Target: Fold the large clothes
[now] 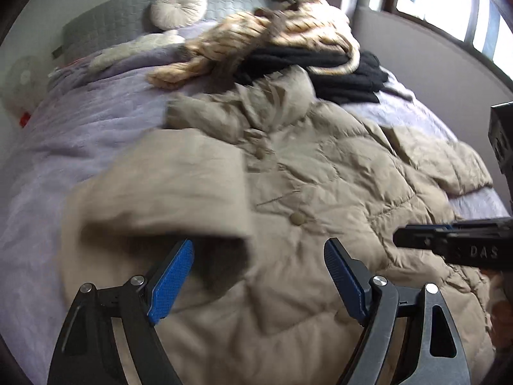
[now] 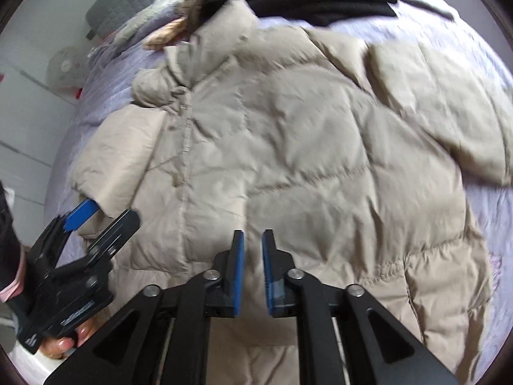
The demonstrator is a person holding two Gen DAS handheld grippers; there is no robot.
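Left gripper (image 1: 258,276): nearest the left wrist lens, its blue-padded jaws stand wide apart with nothing between them; only jacket fabric lies below the gap, and no pad presses on it.

Right gripper (image 2: 253,272): nearest the right wrist lens, its jaws stand a narrow gap apart and empty, hanging over the lower front of the jacket without pinching it.

Puffer jacket (image 1: 320,186): beige, quilted, spread front-up on the bed directly ahead of and beneath both grippers, collar at the far end, hem toward the person. Laid flat like this, it looks ready for folding.

Folded sleeve (image 1: 166,186): lies over the jacket's front just ahead of the left gripper's left pad, cuff opening toward it. By my reading it has been set across the body as a first fold, which would explain the empty jaws.

Other sleeve (image 2: 449,109): stretches out on the bedspread, far ahead and to the right of the right gripper; probably the next part to bring in.

Button placket (image 2: 184,173): runs away from the right gripper, slightly to its left, a handy centre line for folding.

Bedspread (image 1: 80,134): lilac, soft, bearing everything.

Black garment (image 1: 336,73): heaped beyond the collar with a tan patterned garment (image 1: 256,32), well away from both grippers, seemingly waiting their turn.

Round cushion (image 1: 179,6): against the grey headboard, farthest off.
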